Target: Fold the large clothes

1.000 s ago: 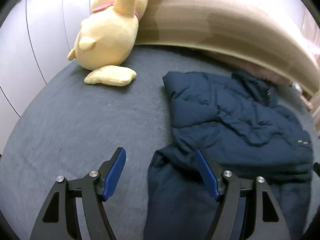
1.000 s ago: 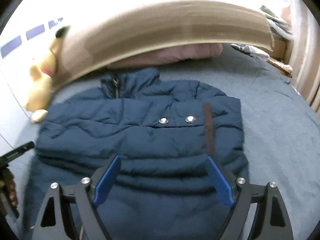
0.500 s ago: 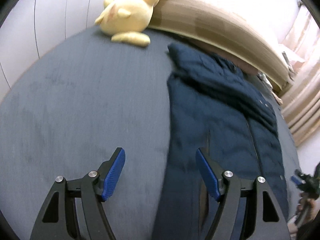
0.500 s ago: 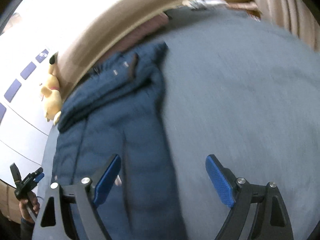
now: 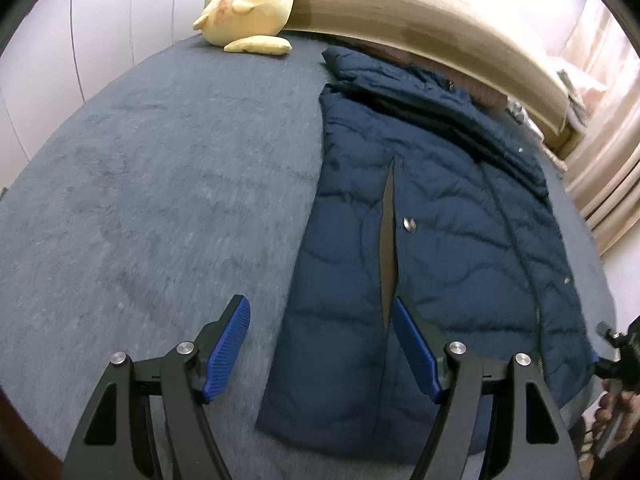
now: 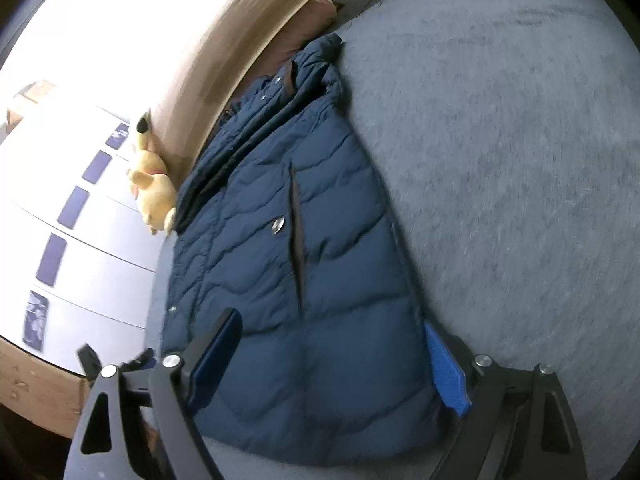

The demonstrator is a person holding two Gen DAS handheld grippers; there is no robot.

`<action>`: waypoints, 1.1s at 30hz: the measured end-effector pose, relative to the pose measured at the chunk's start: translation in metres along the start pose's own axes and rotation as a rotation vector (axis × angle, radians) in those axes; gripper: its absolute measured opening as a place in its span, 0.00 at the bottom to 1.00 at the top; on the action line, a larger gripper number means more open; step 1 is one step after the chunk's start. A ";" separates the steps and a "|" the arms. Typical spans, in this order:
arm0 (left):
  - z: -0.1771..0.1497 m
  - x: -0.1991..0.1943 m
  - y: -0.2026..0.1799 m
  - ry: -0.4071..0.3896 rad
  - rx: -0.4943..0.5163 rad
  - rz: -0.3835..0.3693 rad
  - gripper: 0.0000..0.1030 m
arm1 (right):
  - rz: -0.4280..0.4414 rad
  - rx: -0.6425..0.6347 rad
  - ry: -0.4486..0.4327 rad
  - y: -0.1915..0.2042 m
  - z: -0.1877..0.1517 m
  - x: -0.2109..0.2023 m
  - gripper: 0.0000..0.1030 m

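A navy puffer jacket lies flat on the grey bed, its collar toward the wooden headboard, its hem at the foot edge. The left claw and right claw both gape wide over the hem, gripping nothing. A yellow plush toy leans against the headboard.

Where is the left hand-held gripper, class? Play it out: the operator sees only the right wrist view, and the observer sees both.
Observer: The left hand-held gripper is open, straddling the jacket's left edge near the hem.
Operator: What is under its outer finger?
Observer: Grey bedcover, with no jacket there.
Operator: Anything past the headboard's right end?
Observer: Beige curtains hang beyond the headboard.
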State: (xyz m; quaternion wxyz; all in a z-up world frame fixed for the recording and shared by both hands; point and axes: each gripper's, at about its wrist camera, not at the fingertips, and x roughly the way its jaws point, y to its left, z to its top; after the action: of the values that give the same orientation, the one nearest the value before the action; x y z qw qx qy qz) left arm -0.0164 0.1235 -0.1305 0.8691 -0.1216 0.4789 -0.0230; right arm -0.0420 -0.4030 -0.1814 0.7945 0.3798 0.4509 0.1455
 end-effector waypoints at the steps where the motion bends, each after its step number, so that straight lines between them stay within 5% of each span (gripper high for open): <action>1: -0.001 -0.001 -0.001 0.000 0.005 0.005 0.72 | 0.015 0.015 0.002 -0.001 -0.002 0.000 0.86; 12: -0.021 0.000 -0.010 0.047 0.013 0.002 0.72 | 0.093 0.056 0.045 -0.002 -0.022 -0.005 0.86; 27: -0.034 -0.008 0.030 0.088 -0.208 -0.227 0.72 | 0.202 0.120 0.110 -0.024 -0.017 0.001 0.86; 29: -0.036 -0.008 0.033 0.090 -0.224 -0.250 0.72 | 0.204 0.132 0.123 -0.026 -0.016 0.000 0.81; 33: -0.037 -0.010 0.041 0.093 -0.268 -0.278 0.64 | 0.171 0.185 0.153 -0.039 -0.019 0.000 0.34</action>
State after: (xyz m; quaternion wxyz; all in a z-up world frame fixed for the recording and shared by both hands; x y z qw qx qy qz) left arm -0.0561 0.1576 -0.1511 0.8105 -0.2998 0.4960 -0.0844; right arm -0.0624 -0.4202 -0.2161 0.7040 0.4764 0.4877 0.1989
